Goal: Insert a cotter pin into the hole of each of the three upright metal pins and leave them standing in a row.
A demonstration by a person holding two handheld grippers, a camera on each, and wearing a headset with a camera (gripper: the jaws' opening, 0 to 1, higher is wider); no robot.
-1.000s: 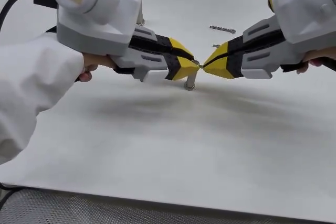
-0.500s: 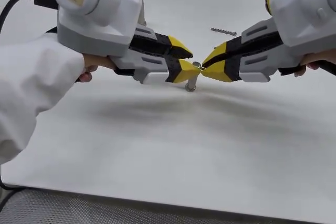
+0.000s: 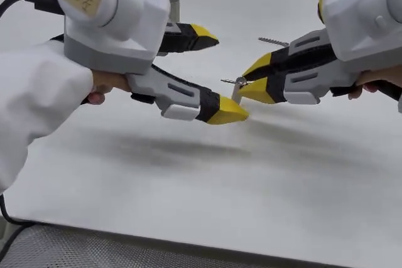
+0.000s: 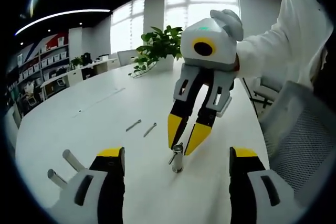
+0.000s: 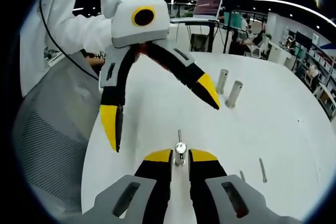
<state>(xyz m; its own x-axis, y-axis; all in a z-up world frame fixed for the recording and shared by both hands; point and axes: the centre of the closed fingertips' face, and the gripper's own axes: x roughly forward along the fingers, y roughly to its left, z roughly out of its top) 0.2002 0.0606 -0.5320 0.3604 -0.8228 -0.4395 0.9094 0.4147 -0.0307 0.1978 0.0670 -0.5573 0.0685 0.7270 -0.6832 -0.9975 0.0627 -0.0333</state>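
Note:
An upright metal pin point(image 3: 238, 92) stands on the white table, with a cotter pin point(image 3: 227, 81) sticking out leftward from its top. My right gripper point(image 3: 246, 84) is shut on that cotter pin at the pin's head, as the right gripper view also shows point(image 5: 180, 156). My left gripper point(image 3: 231, 77) is open wide, one jaw above and one below the pin's top, touching nothing. In the left gripper view the metal pin point(image 4: 177, 160) stands between my open jaws. Two more upright metal pins point(image 5: 222, 81) point(image 5: 233, 94) stand side by side farther back.
Two spare cotter pins point(image 4: 134, 125) point(image 4: 150, 129) lie on the table behind the right gripper point(image 4: 185, 141). One of them point(image 3: 273, 41) shows in the head view. The table's near edge point(image 3: 188, 243) borders a grey mesh surface. A person's white sleeve point(image 3: 31, 111) is at the left.
My left gripper has opened wide and let go at the pin's top. The cotter pin now juts out on the left side. The right gripper has stayed shut there.

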